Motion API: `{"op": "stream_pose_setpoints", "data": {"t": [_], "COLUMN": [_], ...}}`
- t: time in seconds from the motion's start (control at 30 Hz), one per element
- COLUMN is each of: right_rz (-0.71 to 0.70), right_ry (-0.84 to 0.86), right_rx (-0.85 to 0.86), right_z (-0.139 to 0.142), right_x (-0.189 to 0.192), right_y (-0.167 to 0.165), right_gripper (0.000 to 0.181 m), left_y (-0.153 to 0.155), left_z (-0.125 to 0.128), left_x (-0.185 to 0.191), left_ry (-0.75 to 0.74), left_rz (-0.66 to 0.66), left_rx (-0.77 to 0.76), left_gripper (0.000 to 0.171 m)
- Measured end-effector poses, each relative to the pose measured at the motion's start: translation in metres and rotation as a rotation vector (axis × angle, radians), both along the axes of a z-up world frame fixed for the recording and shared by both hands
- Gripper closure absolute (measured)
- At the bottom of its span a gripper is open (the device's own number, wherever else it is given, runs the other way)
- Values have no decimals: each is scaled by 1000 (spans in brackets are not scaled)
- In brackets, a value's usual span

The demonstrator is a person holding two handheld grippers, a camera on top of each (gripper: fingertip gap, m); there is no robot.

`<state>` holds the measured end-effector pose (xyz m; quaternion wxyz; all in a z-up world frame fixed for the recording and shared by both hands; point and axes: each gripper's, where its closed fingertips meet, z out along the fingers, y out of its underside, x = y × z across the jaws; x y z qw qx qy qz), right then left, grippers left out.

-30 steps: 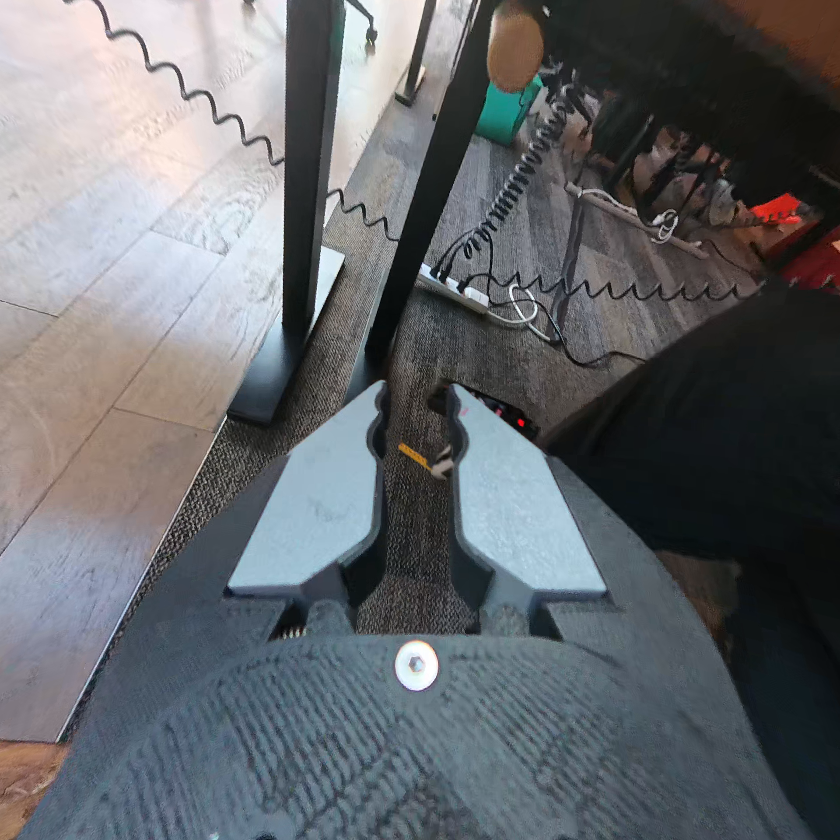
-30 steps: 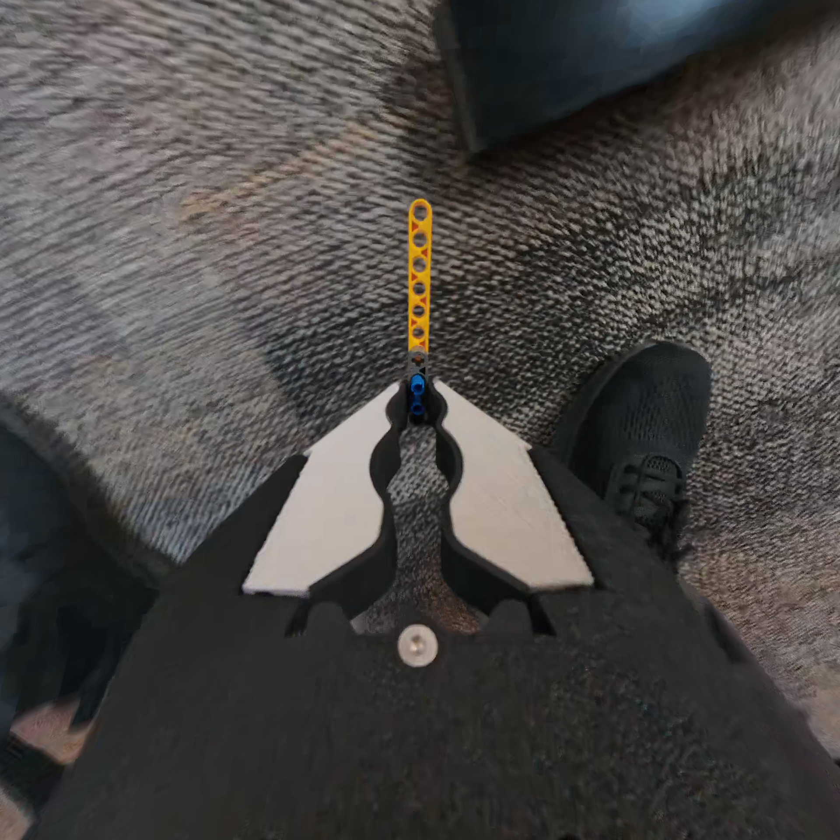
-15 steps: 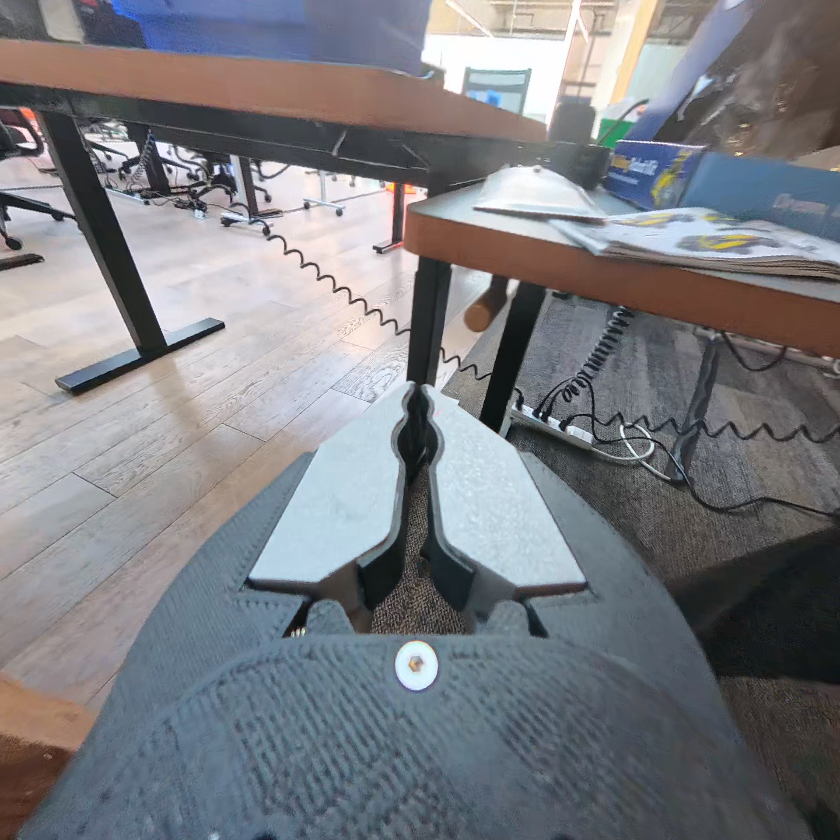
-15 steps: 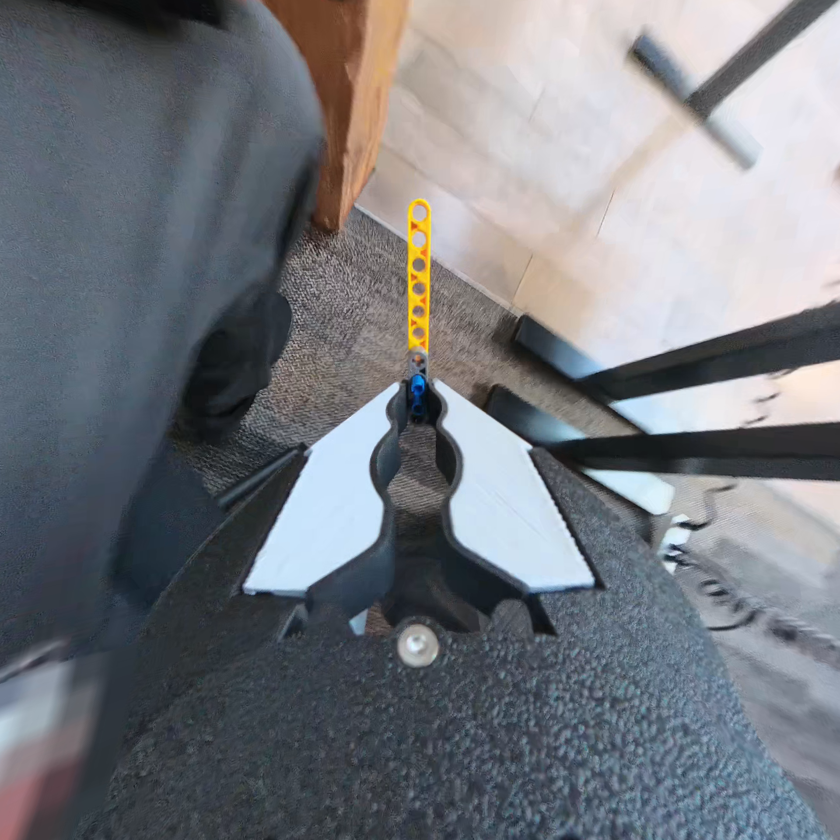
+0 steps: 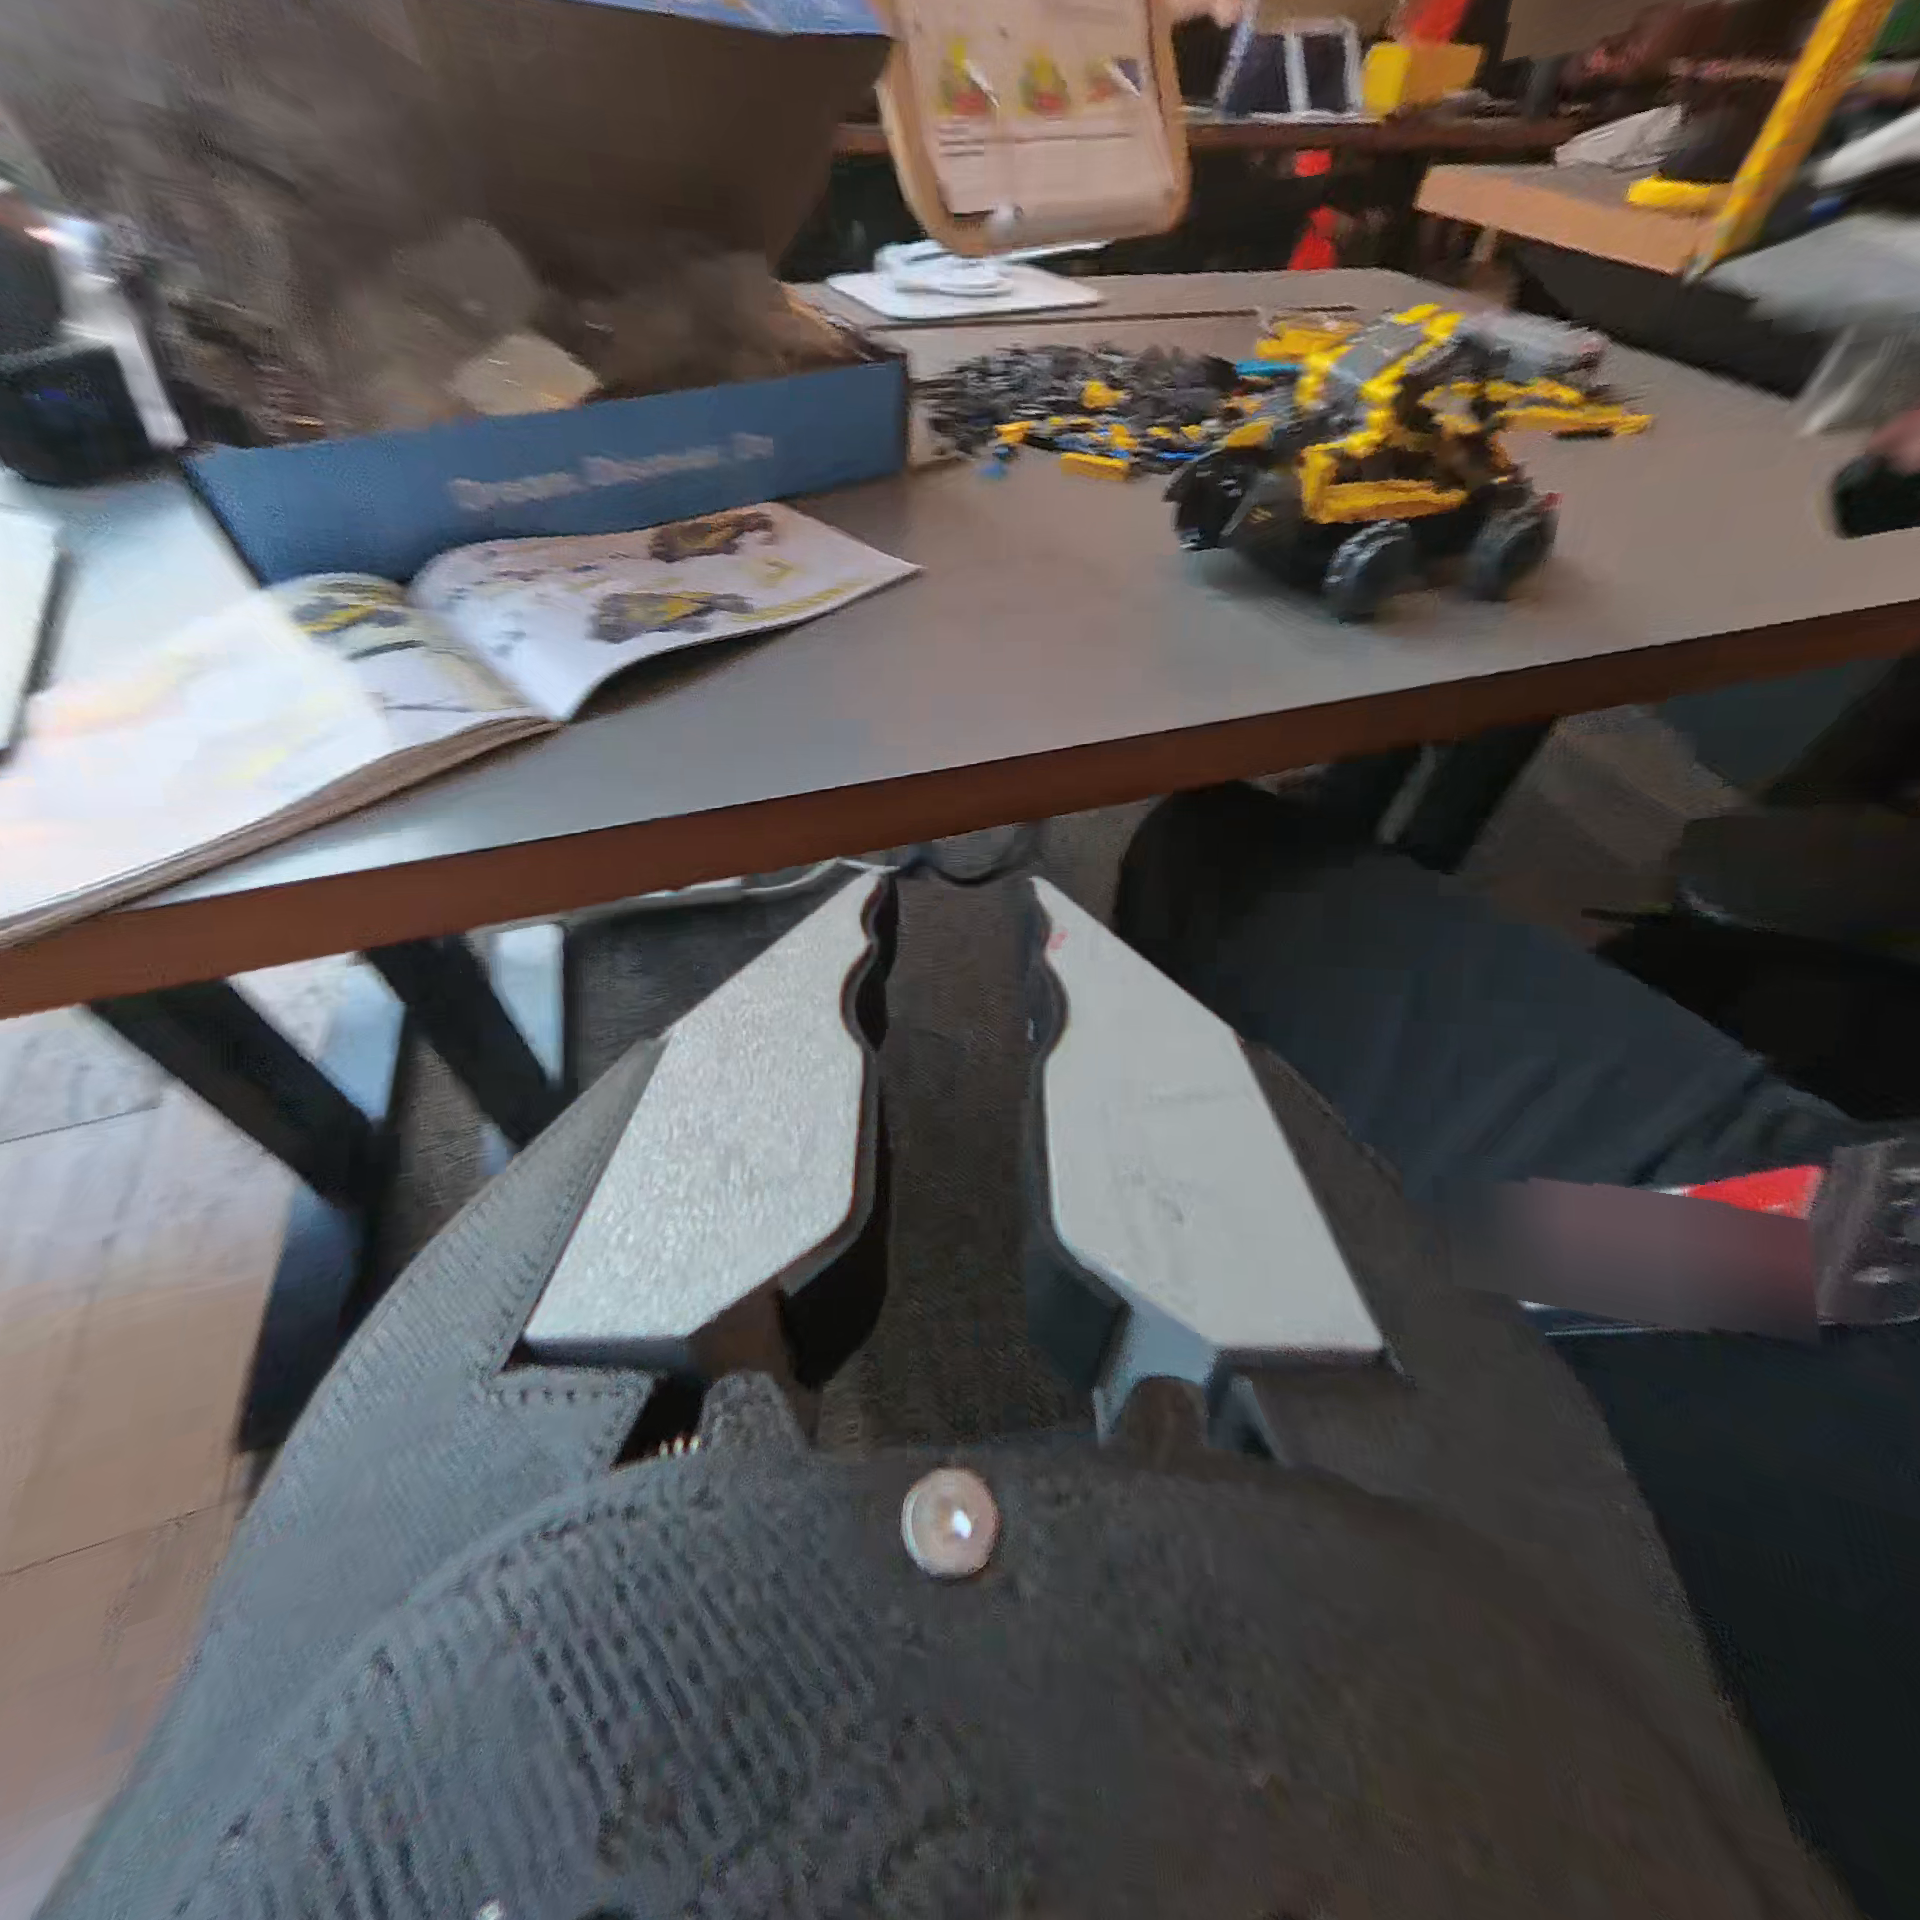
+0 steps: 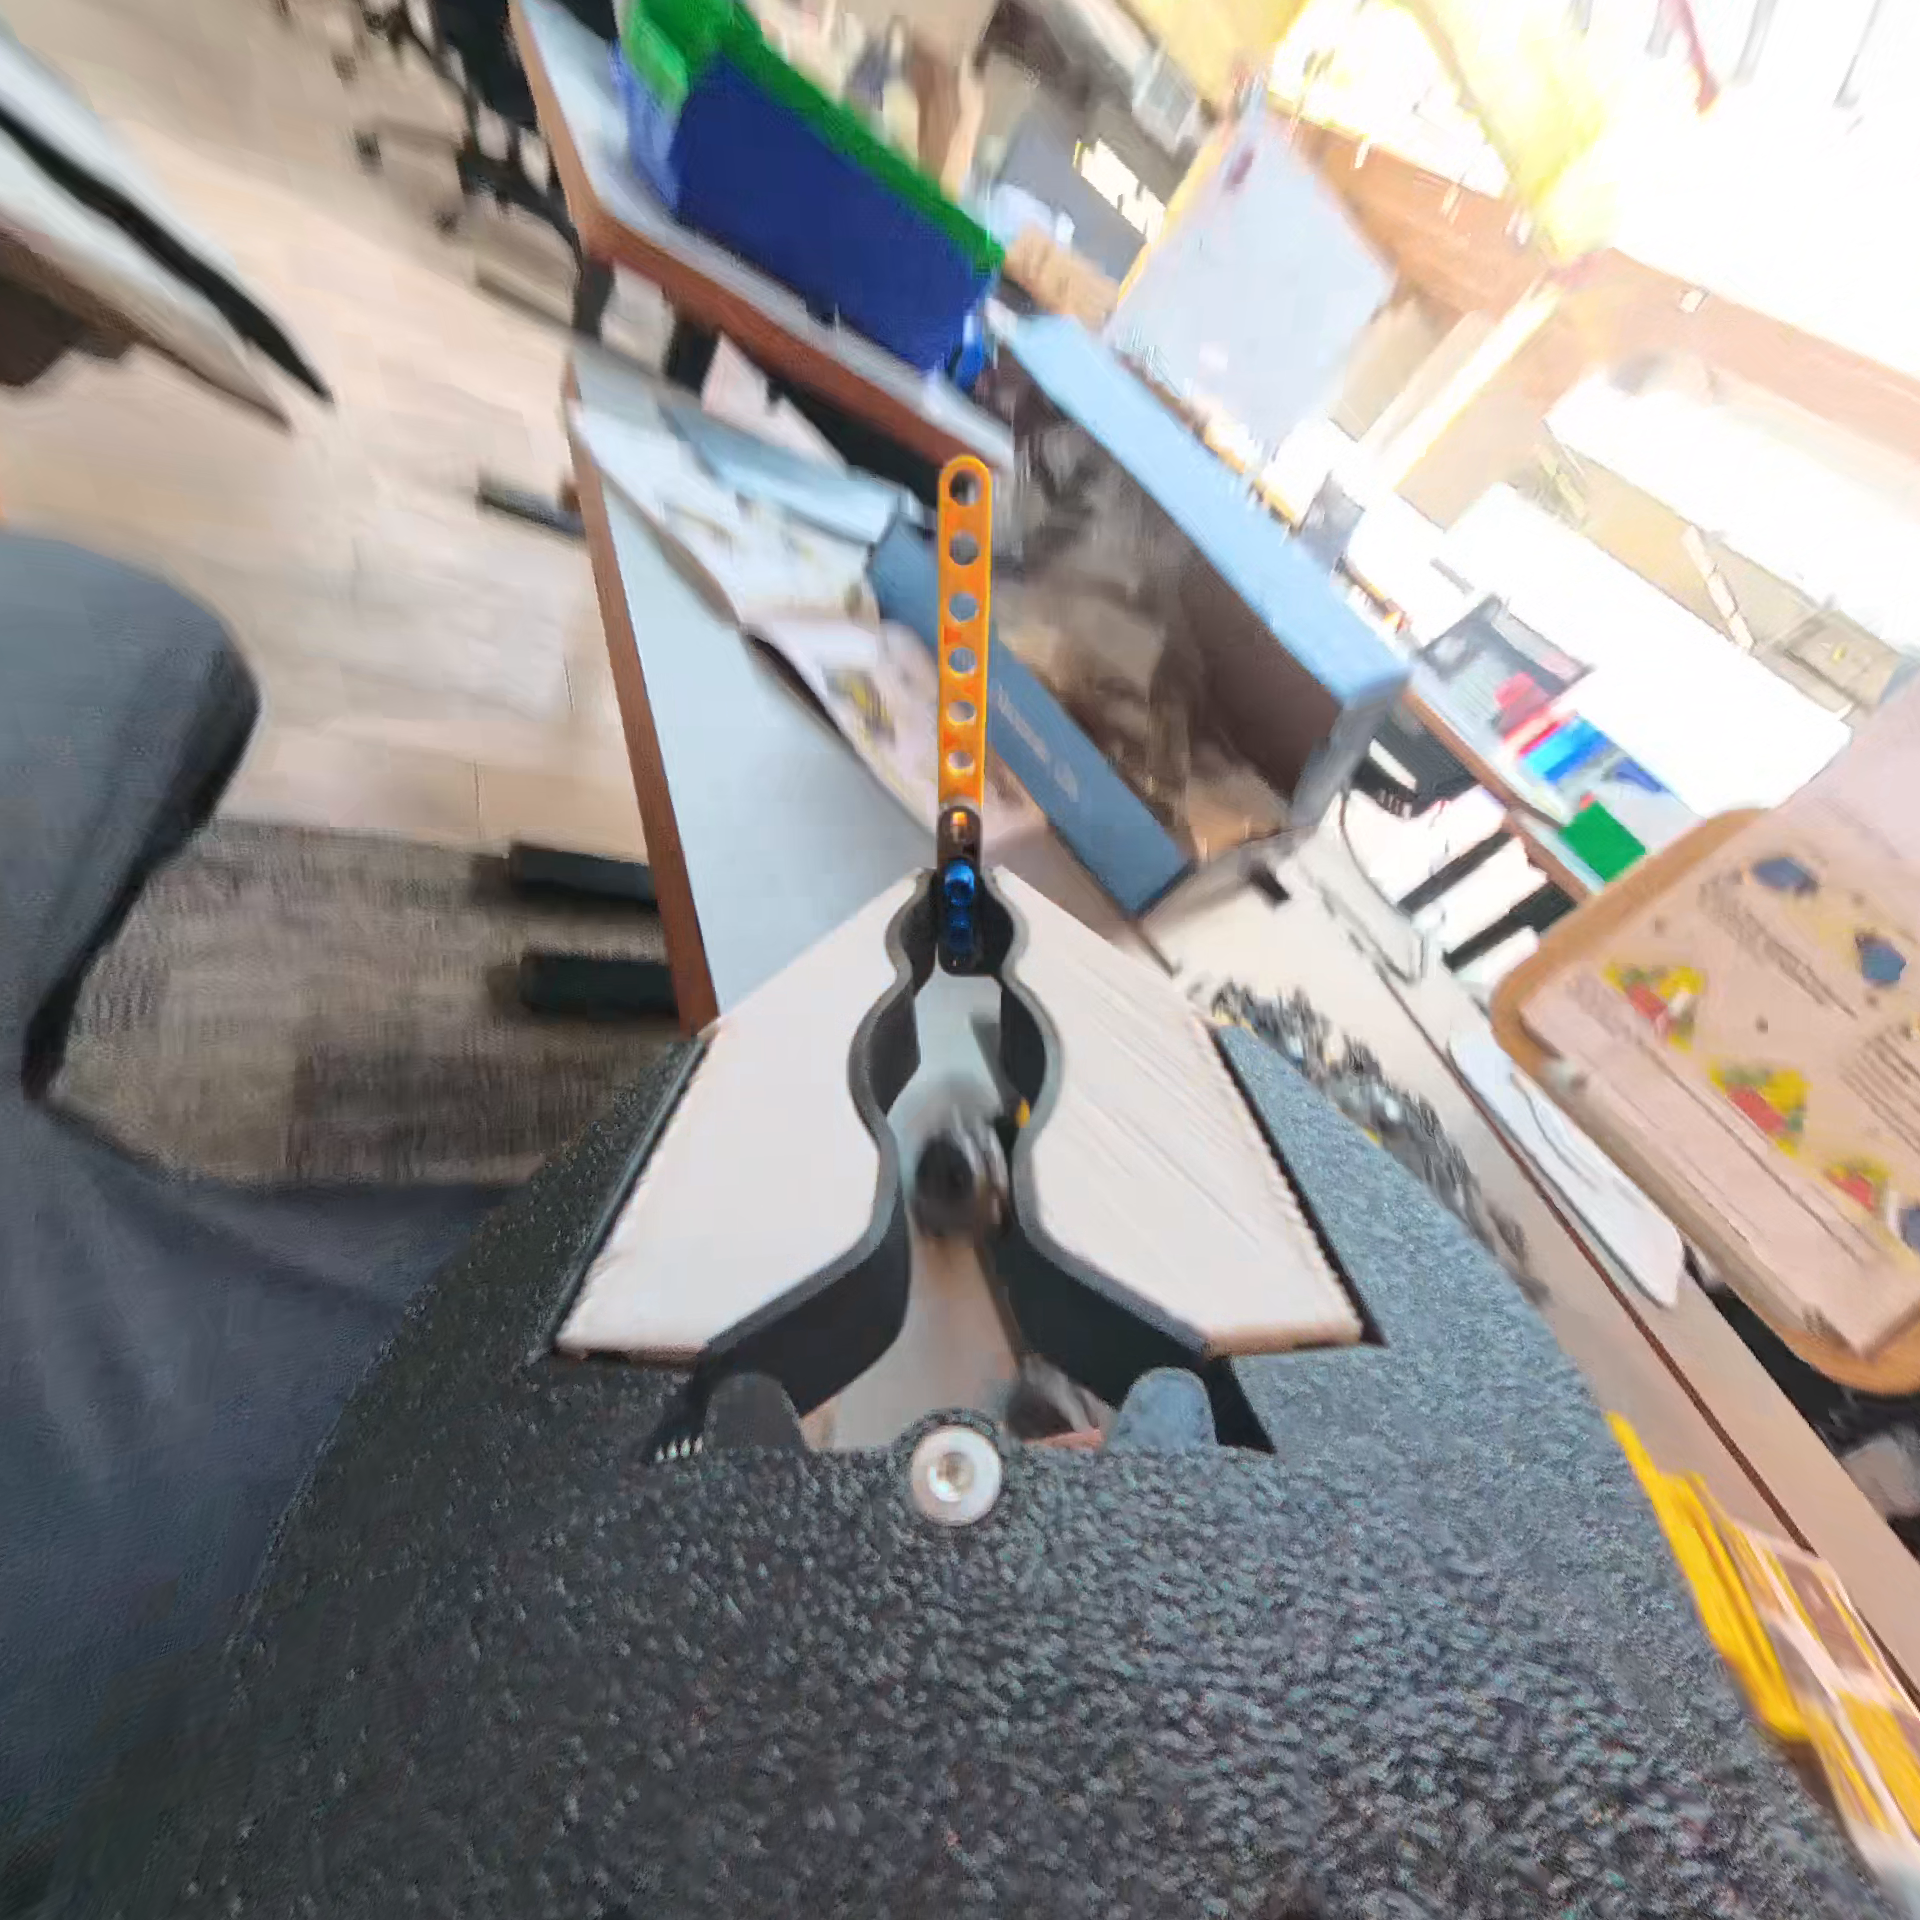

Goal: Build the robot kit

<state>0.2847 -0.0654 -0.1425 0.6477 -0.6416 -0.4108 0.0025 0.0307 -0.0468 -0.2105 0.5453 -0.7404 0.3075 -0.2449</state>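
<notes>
My right gripper (image 6: 961, 914) is shut on a small blue pin piece (image 6: 958, 906) joined to a thin yellow beam with holes (image 6: 963, 634), which sticks straight out from the tips in mid-air. My left gripper (image 5: 961, 904) is open and empty, held below the front edge of a dark table (image 5: 1039, 665). On that table stand a yellow and black brick-built vehicle (image 5: 1371, 478) and a heap of loose small parts (image 5: 1060, 400). The right wrist view is blurred and shows the same table (image 6: 769, 810) from its end.
An open instruction booklet (image 5: 582, 613) and a blue box (image 5: 561, 468) lie at the table's left. A cardboard sheet (image 5: 1039, 114) stands behind. A person's dark trouser leg (image 5: 1455, 1049) is right of my left gripper. Carpet (image 6: 312, 997) and wood floor lie below. The grippers' ends are close to 25 centimetres from one another.
Both grippers have risen from the floor to table height. My left gripper shut half a second ago and is open again now. The right keeps its hold on the beam.
</notes>
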Motion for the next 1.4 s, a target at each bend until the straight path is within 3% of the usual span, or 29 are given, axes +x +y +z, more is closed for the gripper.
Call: {"op": "stream_pose_setpoints", "data": {"t": [0.13, 0.3, 0.47, 0.6, 0.73, 0.83, 1.0, 1.1, 1.33, 1.4], "right_rz": [-41, -82, -165, -106, -53, -116, -65, -96, -114, -128], "right_ry": [-163, -156, -241, -314, -292, -343, -303, -295, -263, -212], "right_rx": [-91, -102, -109, -139, -305, -329, -319, -314, -244, -193], "right_z": [-47, -64, -62, -53, -63, -67, -62, -66, -66, -55], "right_x": [36, 29, 28, 28, 33, 46, 34, 43, 48, 48], "right_y": [-17, -14, 21, 38, 50, 60, 51, 43, 9, 5], "right_gripper": [174, 174, 173, 174, 173, 174, 173, 173, 172, 170], "left_y": [-30, -38, -26, 10, 39, 47, 32, 25, -7, -12], "left_z": [11, 13, 21, 31, 36, 38, 34, 28, 18, 19], "left_x": [93, 166, 209, 227, 243, 252, 268, 277, 280, 279], "left_ry": [-58, 127, 187, 150, 257, 328, 387, 459, 552, 519], "left_rz": [-306, -544, -759, -837, -862, -903, -969, -959, -955, -914], "left_rx": [-77, 34, 145, 194, 406, 491, 560, 591, 681, 708], "left_gripper": [142, 139, 131, 131, 137, 137, 144, 160, 164, 166]}}
